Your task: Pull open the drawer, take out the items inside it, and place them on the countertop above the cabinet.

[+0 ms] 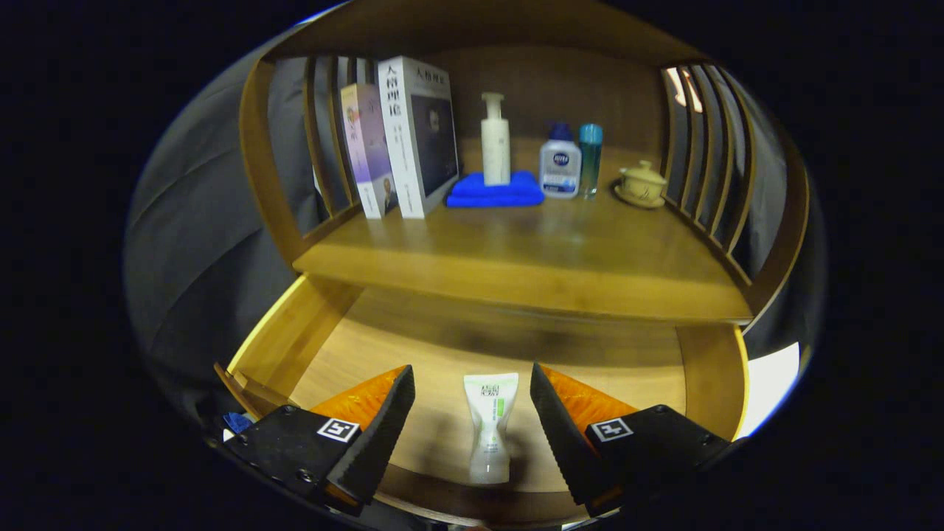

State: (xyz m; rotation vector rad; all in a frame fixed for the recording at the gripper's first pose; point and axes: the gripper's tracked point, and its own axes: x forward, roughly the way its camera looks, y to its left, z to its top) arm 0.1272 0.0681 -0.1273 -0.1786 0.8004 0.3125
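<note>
The wooden drawer (280, 346) stands pulled out below the countertop (531, 258). Inside it a white squeeze tube (490, 428) with a green label lies on the drawer floor, crimped end pointing toward the cabinet. My gripper (472, 380) hangs over the drawer, open, one finger on each side of the tube with a clear gap to both. Nothing is held.
On the countertop stand two upright books (402, 140), a white pump bottle (495, 140) on a folded blue cloth (493, 190), a blue-capped bottle (560, 164), a slim teal bottle (590, 158) and a lidded tea cup (641, 184). Slatted wooden sides (708, 147) flank the shelf.
</note>
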